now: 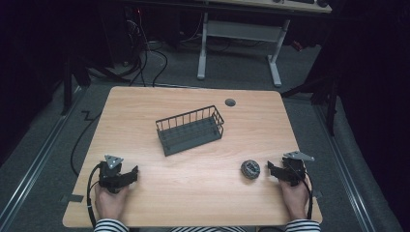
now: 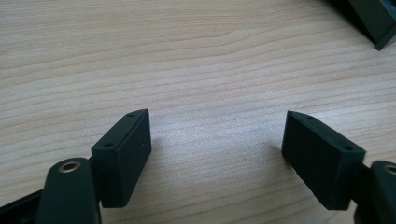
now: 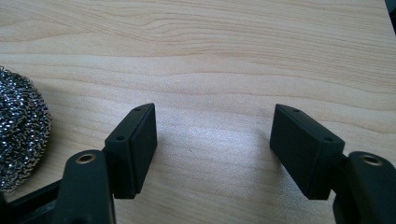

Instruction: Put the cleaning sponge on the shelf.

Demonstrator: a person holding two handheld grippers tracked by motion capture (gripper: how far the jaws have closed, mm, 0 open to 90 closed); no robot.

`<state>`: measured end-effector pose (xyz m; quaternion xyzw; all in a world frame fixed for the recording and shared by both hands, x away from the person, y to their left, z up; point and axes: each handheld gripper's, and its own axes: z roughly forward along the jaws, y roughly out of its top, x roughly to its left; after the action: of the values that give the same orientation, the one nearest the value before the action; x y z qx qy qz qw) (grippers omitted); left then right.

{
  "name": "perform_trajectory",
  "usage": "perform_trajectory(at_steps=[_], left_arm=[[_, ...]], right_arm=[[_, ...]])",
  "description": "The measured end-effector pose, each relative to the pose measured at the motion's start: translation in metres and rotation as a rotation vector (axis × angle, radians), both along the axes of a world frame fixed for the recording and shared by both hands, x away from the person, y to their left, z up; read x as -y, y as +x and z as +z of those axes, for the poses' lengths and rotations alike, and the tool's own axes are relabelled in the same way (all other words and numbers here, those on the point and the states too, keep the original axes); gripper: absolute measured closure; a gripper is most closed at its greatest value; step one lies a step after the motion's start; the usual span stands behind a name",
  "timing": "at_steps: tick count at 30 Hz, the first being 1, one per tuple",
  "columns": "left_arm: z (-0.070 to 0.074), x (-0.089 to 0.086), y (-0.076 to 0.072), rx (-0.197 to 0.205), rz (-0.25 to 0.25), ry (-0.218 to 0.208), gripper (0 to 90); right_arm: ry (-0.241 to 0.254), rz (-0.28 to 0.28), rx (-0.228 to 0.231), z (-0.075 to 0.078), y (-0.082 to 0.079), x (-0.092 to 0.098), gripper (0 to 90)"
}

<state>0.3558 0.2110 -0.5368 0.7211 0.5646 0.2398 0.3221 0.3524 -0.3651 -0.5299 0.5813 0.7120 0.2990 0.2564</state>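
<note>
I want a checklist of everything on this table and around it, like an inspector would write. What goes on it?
Surface: light wooden table, with a round grey cable hole near the far edge.
Job's things: black wire basket with a dark base, mid-table and nothing seen in it; round silvery steel-wool scrubber, lying just left of the right gripper.
Clutter: nothing seen.
Grippers: left gripper open, holding nothing; right gripper open, holding nothing; bare wood between each pair of jaws.
Cables: black cable trailing from the left gripper; loose black cables on the floor beyond the table.
Surroundings: grey floor, white-legged desk behind, dark room.
</note>
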Motion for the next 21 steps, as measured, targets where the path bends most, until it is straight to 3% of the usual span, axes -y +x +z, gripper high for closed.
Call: perform_trajectory(at_steps=[21], left_arm=[[-0.0002,0.0014,-0.0021,-0.005,-0.018,-0.006,19.9]], right_arm=[[-0.003,0.007,-0.003,0.0001,-0.0017,-0.0020,31.8]])
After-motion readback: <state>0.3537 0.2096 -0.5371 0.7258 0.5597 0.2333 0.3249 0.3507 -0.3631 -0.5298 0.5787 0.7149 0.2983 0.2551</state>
